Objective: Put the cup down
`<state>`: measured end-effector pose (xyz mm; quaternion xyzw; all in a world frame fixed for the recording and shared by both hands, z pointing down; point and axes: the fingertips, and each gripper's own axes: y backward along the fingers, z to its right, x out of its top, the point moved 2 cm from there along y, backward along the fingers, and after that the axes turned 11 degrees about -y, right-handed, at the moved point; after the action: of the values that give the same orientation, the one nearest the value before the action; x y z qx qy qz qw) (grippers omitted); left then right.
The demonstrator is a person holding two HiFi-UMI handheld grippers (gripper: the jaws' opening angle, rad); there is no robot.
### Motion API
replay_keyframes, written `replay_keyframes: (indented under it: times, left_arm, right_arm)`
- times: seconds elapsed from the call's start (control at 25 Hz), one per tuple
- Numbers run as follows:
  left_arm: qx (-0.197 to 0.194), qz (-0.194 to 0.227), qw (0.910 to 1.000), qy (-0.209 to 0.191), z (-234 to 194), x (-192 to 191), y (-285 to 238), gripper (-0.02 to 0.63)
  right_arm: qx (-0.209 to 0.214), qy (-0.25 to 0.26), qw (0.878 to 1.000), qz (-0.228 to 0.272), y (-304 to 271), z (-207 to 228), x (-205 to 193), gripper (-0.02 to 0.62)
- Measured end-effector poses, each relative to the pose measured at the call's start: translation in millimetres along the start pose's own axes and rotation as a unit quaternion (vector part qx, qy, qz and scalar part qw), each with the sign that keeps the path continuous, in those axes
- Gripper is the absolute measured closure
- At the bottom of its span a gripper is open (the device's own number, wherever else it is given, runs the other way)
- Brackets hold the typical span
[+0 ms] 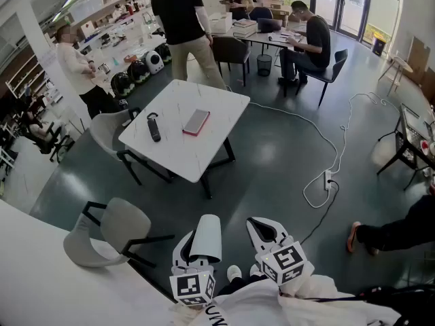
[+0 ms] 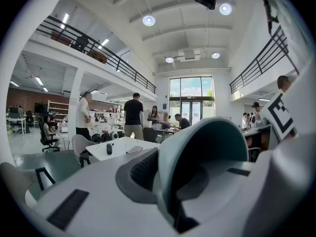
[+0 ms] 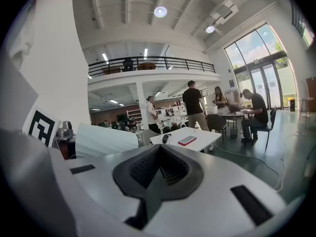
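Clamping the white cup [image 1: 206,236], the left tongs [image 2: 173,177] hold it in the air near the person's body, presumably because the white surface [image 1: 224,111] lies well ahead, while the right tongs [image 3: 159,164] hang pressed together, empty.

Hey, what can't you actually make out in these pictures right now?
Left gripper view: the cup hides the left gripper's right-side jaw.
Head view: the flat red item on the table is too small to identify.
Right gripper view: the right gripper's own body hides the cup's lower part.
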<state>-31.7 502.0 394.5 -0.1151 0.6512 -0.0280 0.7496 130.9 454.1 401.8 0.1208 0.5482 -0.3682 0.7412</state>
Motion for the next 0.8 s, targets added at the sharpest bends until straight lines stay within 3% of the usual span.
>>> replay_keyframes:
  times: [0.44, 0.8]
  left_arm:
    - [0.0, -0.005, 1.0, 0.0, 15.9, 4.0, -15.6, 0.575]
    - [0.017, 0.011, 0.9998, -0.003, 32.5, 15.7, -23.5, 0.575]
  right_arm:
    - [0.005, -0.004, 1.0, -0.006, 1.5, 19.4, 4.8, 0.591]
    - [0.028, 0.003, 0.999, 0.017, 9.3, 33.5, 25.1, 0.591]
